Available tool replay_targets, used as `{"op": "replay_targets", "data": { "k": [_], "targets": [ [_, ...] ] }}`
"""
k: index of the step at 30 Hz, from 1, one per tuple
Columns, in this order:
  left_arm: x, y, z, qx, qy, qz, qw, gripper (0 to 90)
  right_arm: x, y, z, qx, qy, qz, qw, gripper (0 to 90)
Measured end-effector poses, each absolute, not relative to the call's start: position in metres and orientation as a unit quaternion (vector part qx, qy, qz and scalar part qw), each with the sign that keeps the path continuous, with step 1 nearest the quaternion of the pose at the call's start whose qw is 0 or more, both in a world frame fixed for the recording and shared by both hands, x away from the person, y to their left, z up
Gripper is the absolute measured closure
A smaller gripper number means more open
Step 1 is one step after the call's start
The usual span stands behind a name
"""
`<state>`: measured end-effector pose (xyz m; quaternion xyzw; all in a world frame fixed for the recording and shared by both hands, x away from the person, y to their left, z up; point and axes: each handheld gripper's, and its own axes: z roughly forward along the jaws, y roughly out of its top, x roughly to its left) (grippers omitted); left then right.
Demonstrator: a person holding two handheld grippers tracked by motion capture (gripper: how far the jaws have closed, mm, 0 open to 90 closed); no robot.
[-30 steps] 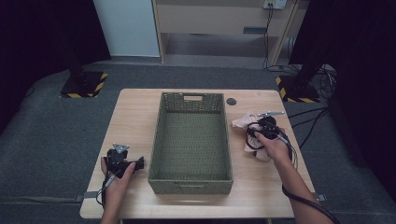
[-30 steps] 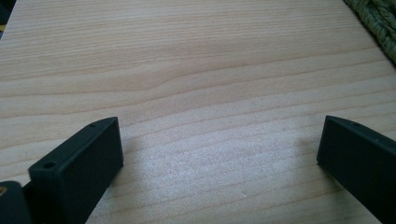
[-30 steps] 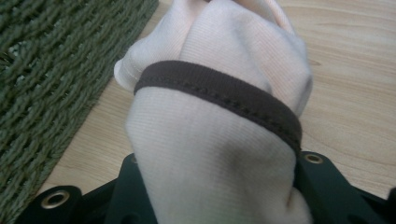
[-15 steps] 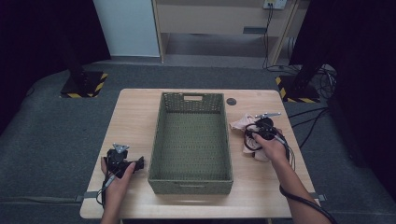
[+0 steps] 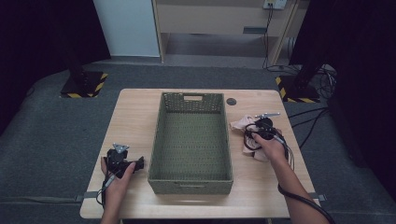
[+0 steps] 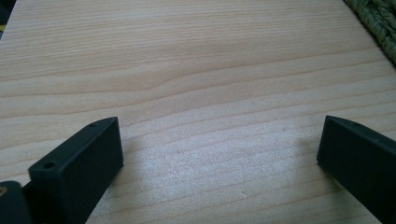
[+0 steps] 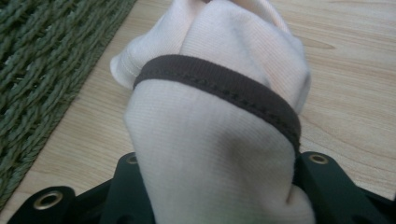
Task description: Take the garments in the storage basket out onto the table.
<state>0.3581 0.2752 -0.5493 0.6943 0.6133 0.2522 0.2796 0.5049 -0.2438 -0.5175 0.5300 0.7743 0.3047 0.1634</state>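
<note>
Right gripper (image 5: 256,131) — jaws closed on pale pink garment (image 7: 219,121), cloth bunched between them, dark brown trim band (image 7: 224,91) crossing the fold. Seen in the right gripper view with the cloth rising from between the jaws and hiding the contact faces; grip judged firm but not confirmed at the pads. Garment located on the wooden table (image 5: 135,116), just beside the right-hand wall of the green woven basket (image 5: 191,175); part of it spread on the tabletop under and behind the gripper in the high view. Whether the gathered part is lifted clear of the table — cannot tell.

Left gripper (image 5: 122,161) — jaws wide apart, nothing between them, bare wood grain below. Held low near the front left corner of the basket, not touching it; basket weave visible at the upper right edge of the left gripper view.

Status, as a judgement: pick-up stage reached, transfer not yet made. Basket interior empty. Remaining: raise garment clear of the table, carry over the basket wall, lower into the basket, release. No role evident for the left gripper at this stage. Small dark round object (image 5: 231,101) on the table beyond the basket — untouched.
</note>
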Motion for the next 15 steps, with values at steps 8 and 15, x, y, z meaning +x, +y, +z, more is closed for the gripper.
{"op": "replay_targets", "data": {
  "k": [8, 15],
  "targets": [
    [0.3581, 0.2752, -0.5493, 0.694, 0.613, 0.252, 0.28, 0.0, 0.5054, -0.242, -0.5203, 0.531, 0.773, 0.304, 0.164, 54.1],
    [0.3581, 0.2752, -0.5493, 0.694, 0.613, 0.252, 0.28, 0.0, 0.5062, -0.2423, -0.5227, 0.533, 0.771, 0.305, 0.166, 50.5]
  ]
}}
